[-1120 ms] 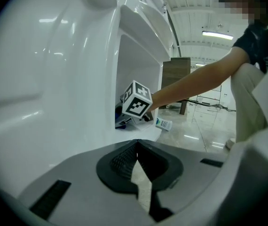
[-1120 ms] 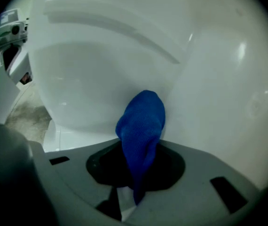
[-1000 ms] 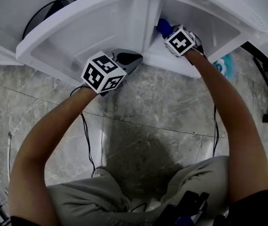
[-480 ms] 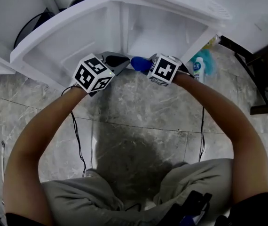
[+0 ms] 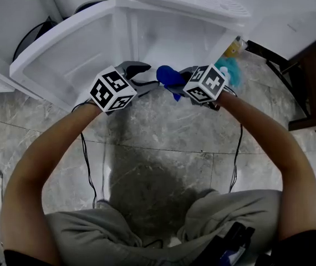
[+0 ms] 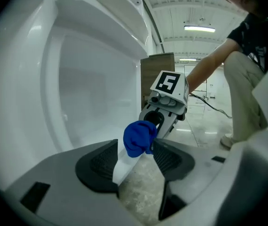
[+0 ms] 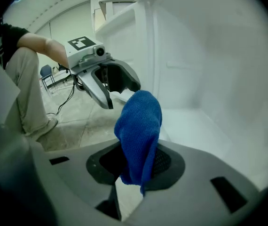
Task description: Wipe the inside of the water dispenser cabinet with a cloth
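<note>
- The blue cloth (image 5: 169,77) hangs down long, just outside the open white cabinet (image 5: 169,37).
- The right gripper (image 7: 136,160) pinches the cloth tight.
- The left gripper (image 6: 136,161) has just been opening its jaws. They stand wide apart, with the cloth at their tips, not squeezed.
- I think the right hand should push the cloth forward into the cabinet.

- blue microfibre cloth (image 7: 138,126): lower end hidden between the pads of the right gripper (image 7: 136,165)
- teal plastic item (image 5: 233,73): mostly hidden behind right gripper
- small yellow item (image 5: 236,47): too small to identify
</note>
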`<state>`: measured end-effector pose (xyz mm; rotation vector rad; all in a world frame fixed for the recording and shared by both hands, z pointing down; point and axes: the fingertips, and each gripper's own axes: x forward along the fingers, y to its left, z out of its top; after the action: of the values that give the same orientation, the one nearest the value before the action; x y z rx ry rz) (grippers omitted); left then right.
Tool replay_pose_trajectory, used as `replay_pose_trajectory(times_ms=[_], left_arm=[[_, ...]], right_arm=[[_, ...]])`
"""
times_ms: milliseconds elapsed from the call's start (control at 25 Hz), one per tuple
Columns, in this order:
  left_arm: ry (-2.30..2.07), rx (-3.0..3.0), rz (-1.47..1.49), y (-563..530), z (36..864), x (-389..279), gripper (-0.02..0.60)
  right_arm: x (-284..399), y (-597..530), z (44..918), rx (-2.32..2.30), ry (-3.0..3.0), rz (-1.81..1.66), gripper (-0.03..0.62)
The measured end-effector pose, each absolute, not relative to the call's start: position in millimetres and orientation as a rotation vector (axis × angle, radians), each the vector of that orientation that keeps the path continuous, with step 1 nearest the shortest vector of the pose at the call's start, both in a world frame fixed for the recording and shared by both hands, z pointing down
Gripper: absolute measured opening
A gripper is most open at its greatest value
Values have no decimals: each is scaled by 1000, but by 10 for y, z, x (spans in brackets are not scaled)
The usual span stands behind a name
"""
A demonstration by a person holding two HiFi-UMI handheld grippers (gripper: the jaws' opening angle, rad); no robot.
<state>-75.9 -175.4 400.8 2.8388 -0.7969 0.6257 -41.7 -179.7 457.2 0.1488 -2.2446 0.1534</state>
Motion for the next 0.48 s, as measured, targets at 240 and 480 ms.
replay_pose_trajectory(times_ms=[240, 480], left_arm=[[-733, 2790, 508, -1747, 3908, -481, 259], [-689, 2787, 541, -1788, 3845, -363, 253]], right_arm=[[-463, -1579, 4358, 39, -2317, 18, 83], [-462, -1612, 4229, 53, -2372, -18, 83]])
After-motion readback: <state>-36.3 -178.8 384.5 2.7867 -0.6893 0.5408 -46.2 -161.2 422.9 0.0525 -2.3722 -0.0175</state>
